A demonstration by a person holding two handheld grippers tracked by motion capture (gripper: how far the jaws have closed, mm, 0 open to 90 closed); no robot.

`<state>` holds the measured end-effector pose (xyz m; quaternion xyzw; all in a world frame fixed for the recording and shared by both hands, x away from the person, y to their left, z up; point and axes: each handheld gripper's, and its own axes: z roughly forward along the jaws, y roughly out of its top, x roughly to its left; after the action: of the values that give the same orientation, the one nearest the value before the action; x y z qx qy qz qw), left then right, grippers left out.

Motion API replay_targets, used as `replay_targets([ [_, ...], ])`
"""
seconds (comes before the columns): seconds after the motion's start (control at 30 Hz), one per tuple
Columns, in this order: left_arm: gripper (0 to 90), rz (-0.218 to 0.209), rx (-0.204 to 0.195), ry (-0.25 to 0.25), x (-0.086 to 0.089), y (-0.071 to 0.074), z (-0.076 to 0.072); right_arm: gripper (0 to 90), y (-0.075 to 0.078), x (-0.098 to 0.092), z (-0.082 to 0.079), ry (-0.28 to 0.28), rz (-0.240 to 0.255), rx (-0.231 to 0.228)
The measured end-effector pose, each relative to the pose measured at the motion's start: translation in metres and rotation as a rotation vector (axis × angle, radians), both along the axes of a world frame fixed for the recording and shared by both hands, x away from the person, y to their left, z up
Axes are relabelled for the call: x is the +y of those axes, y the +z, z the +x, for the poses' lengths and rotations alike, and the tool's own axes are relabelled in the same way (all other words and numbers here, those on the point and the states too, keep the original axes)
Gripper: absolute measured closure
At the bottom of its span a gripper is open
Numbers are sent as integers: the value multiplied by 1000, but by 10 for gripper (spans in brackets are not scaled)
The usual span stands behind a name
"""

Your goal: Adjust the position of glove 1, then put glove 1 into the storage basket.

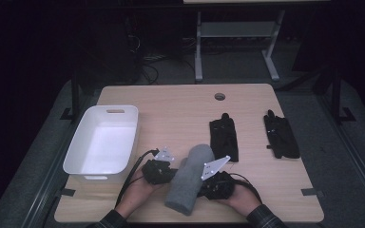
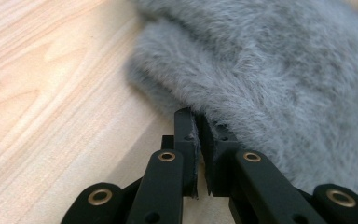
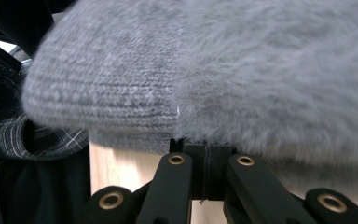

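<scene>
With my left gripper (image 1: 167,172) and right gripper (image 1: 208,183) each pinching an edge of the grey fuzzy mitten (image 1: 190,178) between them, I should keep both pinches firm and lift evenly toward the white bin (image 1: 78,152) beyond my left gripper.

Dim lab or office workspace.
A wooden counter (image 1: 171,114) with a cable hole (image 1: 219,96), tangled cables (image 1: 147,64) and a metal desk frame (image 1: 237,35) behind.

From the mitten (image 1: 191,178), bare table (image 1: 180,114) lies open at twelve o'clock; the tub (image 1: 103,142) blocks ten o'clock, and two black gloves (image 1: 224,137) (image 1: 281,135) block two o'clock.
</scene>
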<state>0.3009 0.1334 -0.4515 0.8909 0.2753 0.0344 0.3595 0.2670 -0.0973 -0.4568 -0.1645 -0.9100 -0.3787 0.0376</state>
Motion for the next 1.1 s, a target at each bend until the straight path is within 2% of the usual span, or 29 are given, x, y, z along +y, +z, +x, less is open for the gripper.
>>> replay_targets([
  [0.07, 841, -14, 6, 14, -1, -1, 1, 900, 0, 5, 0, 8, -1, -3],
  [0.13, 841, -12, 8, 6, -2, -1, 5, 900, -1, 8, 1, 22, 2, -15],
  [0.3, 841, -19, 11, -7, -9, -1, 14, 900, -1, 9, 0, 15, 4, -21],
  [0.33, 841, -20, 14, -8, -11, -1, 16, 900, 0, 9, -1, 5, 3, -8],
  [0.4, 843, -20, 10, -10, -14, 0, 20, 900, -1, 8, 1, 18, 5, -30],
  [0.43, 842, -14, 9, -16, -15, 0, 21, 899, 0, 6, -1, 6, -1, -17],
  [0.47, 841, -11, 1, -16, -16, 2, 22, 880, 0, 4, -1, 7, 1, -27],
  [0.53, 829, -25, -9, 0, -15, 4, 22, 826, 3, -5, -5, -23, -1, 6],
  [0.6, 810, -29, -14, 9, -12, 7, 22, 769, 4, -15, -7, -44, -6, 4],
  [0.7, 765, -36, -30, 33, -4, 15, 24, 703, 7, -38, -9, -115, 7, -2],
  [0.77, 728, -58, -39, 56, -1, 24, 23, 649, 9, -56, -9, -173, 24, -14],
  [0.87, 601, -89, -68, 87, 2, 34, 21, 562, 10, -82, -10, -267, 25, -42],
  [0.9, 564, -83, -70, 84, 3, 37, 21, 536, 10, -90, -10, -302, 20, -52],
  [0.93, 517, -98, -63, 92, 2, 37, 20, 488, 9, -98, -10, -336, 15, -57],
  [1.03, 386, -120, -17, 55, 2, 39, 17, 389, 4, -121, -6, -425, -8, -73],
  [1.1, 318, -135, 1, 30, 0, 39, 14, 327, 0, -135, -2, -487, -32, -96],
])
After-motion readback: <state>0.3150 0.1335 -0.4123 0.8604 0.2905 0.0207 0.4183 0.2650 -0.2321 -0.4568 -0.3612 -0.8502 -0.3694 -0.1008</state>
